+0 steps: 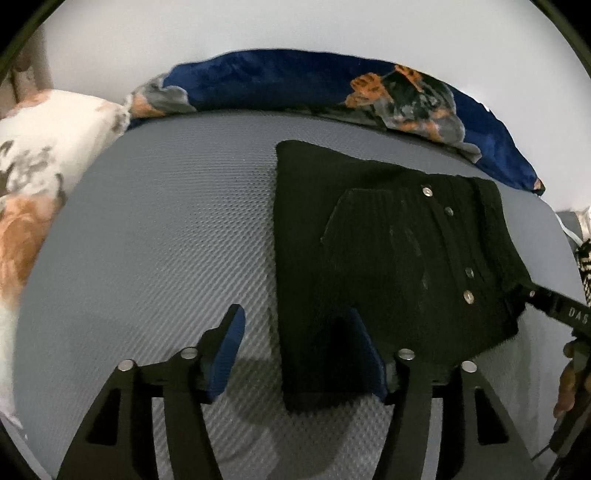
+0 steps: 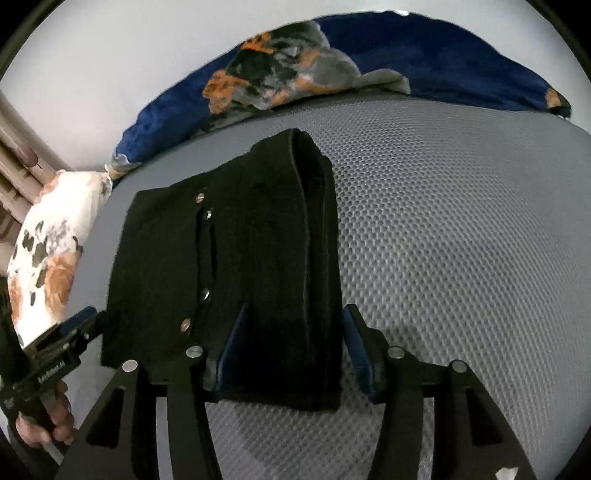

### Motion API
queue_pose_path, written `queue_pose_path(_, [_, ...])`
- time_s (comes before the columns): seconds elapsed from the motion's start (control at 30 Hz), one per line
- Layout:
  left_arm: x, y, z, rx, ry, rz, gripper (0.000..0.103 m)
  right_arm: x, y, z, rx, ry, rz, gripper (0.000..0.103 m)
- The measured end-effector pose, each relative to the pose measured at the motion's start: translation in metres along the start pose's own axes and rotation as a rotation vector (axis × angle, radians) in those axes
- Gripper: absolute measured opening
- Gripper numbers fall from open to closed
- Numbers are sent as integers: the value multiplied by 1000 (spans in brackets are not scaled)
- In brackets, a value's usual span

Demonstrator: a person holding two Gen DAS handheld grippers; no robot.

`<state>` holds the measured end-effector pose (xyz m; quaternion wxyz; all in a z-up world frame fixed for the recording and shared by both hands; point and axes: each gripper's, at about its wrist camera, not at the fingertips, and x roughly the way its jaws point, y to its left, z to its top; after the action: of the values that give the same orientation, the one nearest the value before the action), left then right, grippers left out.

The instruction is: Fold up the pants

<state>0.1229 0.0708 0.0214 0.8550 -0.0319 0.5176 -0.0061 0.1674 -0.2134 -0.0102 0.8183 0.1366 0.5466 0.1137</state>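
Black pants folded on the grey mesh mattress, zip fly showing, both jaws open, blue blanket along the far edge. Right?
One error: the fly on the pants closes with metal buttons, not a zip; both wrist views show the row of buttons. The rest holds: grey mesh mattress, blue blanket, left gripper and right gripper jaws open.

Bedding ahead of the tools.
Grey honeycomb-textured mattress cover [image 1: 155, 229] spreads beneath and ahead; a blue blanket with orange-grey print [image 1: 295, 81] lies along its far edge, before a pale wall [image 1: 295, 26]; a white, orange-blotched pillow [image 1: 33, 177] sits far left.
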Motion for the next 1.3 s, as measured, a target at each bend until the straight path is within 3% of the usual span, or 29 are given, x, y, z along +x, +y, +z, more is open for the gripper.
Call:
queue_pose_path(0.13, [-23, -3, -18, 6, -28, 14, 64, -20, 5, -16, -1, -30, -19, 58])
queue_pose_path(0.37, [-50, -9, -48, 30, -52, 39, 65, -41, 36, -59, -114, -62, -93, 61])
queue_pose_path(0.5, [-60, -9, -61, 35, -53, 43, 67, -56, 57, -79, -167, -108, -127, 78])
queue_pose_path(0.57, [-66, -8, -69, 35, -58, 43, 76, -63, 67, -87, -191, -130, -133, 82])
queue_pose_path(0.8, [-82, -6, -89, 37, -96, 51, 80, -73, 98, -100, -247, -166, -155, 91])
queue_pose_path(0.97, [-82, 0, -95, 29, -126, 64, 83, -75, 103, -107, -235, -183, -186, 93])
queue_pose_path(1.3, [-77, 8, -96, -14, -106, 72, 83, -73, 108, -121, -217, -169, -217, 95])
